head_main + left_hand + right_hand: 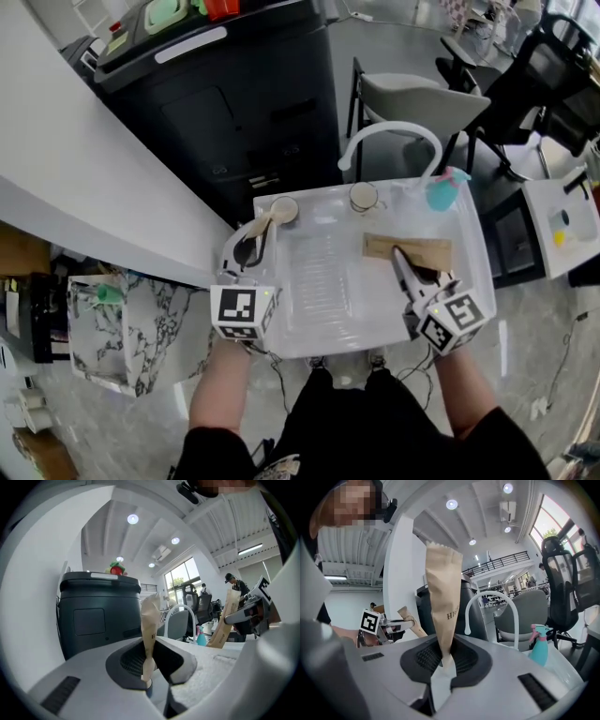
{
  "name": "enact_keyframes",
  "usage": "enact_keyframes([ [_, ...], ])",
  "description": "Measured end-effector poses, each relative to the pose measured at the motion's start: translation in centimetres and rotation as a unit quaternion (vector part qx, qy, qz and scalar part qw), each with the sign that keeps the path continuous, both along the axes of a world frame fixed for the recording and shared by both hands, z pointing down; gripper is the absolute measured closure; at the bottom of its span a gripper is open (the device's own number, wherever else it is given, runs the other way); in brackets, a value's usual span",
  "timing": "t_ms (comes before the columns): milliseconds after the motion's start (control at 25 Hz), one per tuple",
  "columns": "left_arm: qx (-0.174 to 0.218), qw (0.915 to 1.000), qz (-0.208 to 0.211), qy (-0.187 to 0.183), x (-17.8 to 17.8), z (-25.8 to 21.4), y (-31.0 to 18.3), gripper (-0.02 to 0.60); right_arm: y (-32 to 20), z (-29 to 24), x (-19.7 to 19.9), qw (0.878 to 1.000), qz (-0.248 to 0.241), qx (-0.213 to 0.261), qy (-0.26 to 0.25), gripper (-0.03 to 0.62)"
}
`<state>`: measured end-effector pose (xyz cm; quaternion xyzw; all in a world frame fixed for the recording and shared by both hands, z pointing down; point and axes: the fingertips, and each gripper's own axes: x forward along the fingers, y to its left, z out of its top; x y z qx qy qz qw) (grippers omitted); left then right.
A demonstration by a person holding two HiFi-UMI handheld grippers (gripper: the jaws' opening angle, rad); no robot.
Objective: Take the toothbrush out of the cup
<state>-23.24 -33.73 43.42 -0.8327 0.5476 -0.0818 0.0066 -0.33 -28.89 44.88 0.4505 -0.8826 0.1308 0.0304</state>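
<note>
Tongs first: our left tongs (149, 667) were pressed onto the lower end of a slim paper-wrapped stick (151, 620), which we took to be the toothbrush. It stood upright out of the grip. In the head view its far end lay by the rim of the left cup (283, 210) at the back of the white basin (319, 319), and we could not tell whether it was clear of the cup. Gripping it low and keeping it upright suited a straight lift out of the cup's mouth, we judged.

Our right tongs (443, 665) were nipping a wider brown paper packet (443, 597) by one end. They held it over the basin, well apart from the cup, probably to keep it out of the way.

Both forearms reached forward from the body with the tongs pointing nearly level. The left pair angled toward the cup, and the right pair pointed toward the back of the basin.
</note>
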Motion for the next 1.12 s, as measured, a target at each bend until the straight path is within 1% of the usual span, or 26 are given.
enact_keyframes([
  [240,-0.005,0.9998,-0.017,0.002,1.9,-2.3,3.9,0.546,0.4,-1.1,1.2,1.000,-0.021,0.009,-0.008,0.549],
  [440,0.007,0.9995,-0.032,0.003,4.1,-3.4,6.5,0.545,0.6,-1.9,2.7,0.999,-0.044,0.019,-0.015,0.549],
  [640,0.004,0.9983,-0.057,0.009,6.8,-3.7,8.7,0.546,0.5,-2.7,4.3,0.997,-0.075,0.028,-0.021,0.549],
  [880,0.004,0.9959,-0.090,0.008,10.0,-3.9,12.3,0.546,1.7,-3.2,6.0,0.992,-0.116,0.032,-0.029,0.549],
  [1120,-0.008,0.9923,-0.122,0.017,12.0,-3.4,16.1,0.546,3.1,-2.2,6.3,0.989,-0.147,0.020,-0.022,0.550],
])
